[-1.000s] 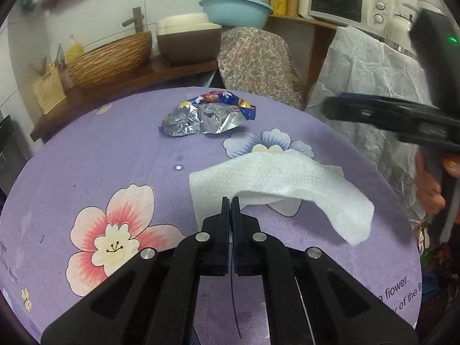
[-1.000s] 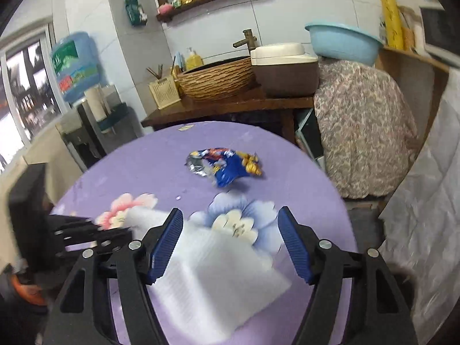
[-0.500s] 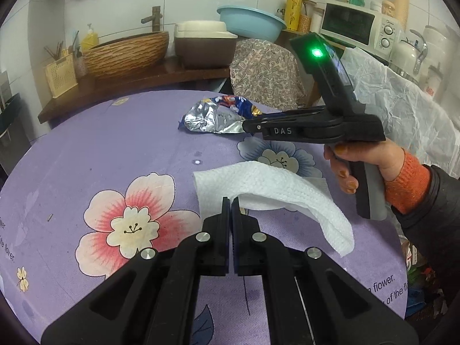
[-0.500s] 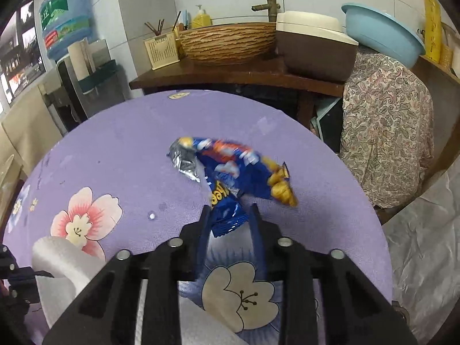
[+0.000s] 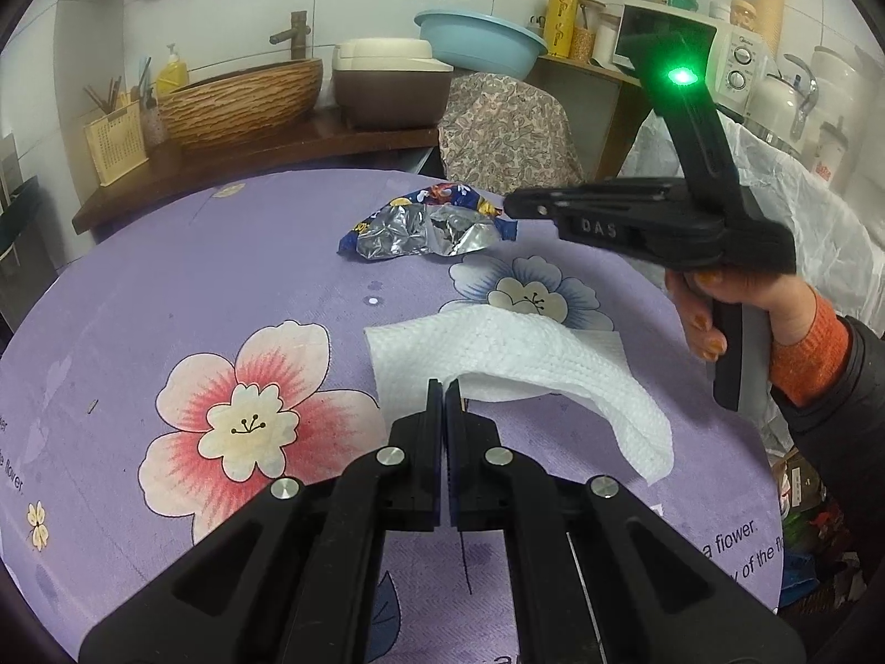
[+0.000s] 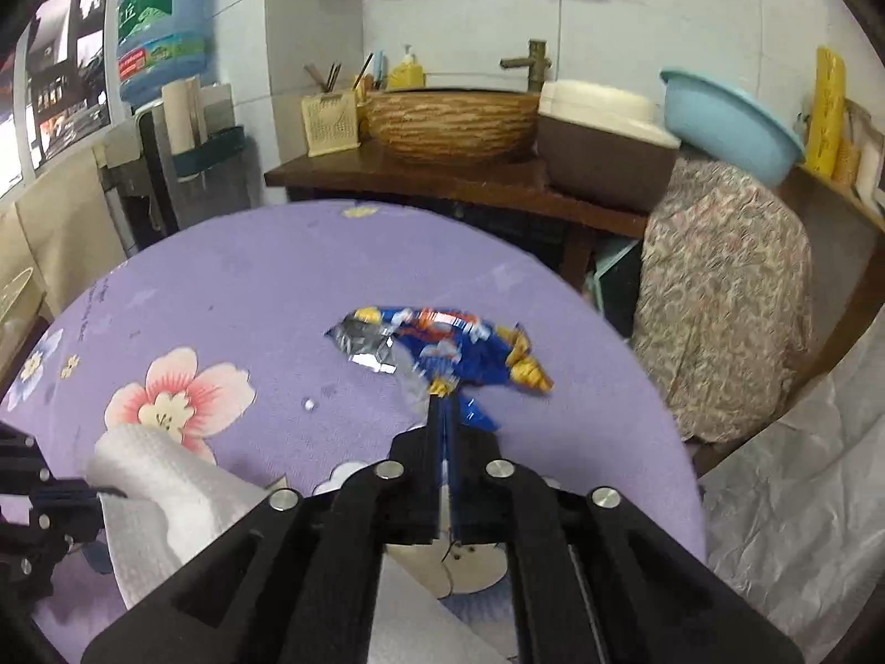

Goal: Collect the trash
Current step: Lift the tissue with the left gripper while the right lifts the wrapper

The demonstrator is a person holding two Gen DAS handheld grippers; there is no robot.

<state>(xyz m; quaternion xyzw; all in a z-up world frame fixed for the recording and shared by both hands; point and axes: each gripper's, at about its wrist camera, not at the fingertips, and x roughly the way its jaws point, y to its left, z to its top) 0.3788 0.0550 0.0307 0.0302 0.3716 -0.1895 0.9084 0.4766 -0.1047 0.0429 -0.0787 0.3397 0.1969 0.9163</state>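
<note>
My left hand-held gripper (image 5: 444, 387) is pinched on the near edge of the paper towel (image 5: 514, 354), centre frame: light, limp, drapes and sags to the lower right. My right hand-held gripper (image 6: 444, 404) is pressed together on a corner of the snack wrapper (image 6: 442, 343), mid-frame: crinkly foil, near weightless, slick, so I judge an edge pinch best. Both lie on the purple table (image 5: 221, 276). Nothing blocks a lift; the basket sink (image 6: 451, 122) and blue basin (image 6: 730, 122) sit well behind.

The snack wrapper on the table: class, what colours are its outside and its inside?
The snack wrapper is blue outside with orange-yellow print, silver foil inside; clearest in the right wrist view.
</note>
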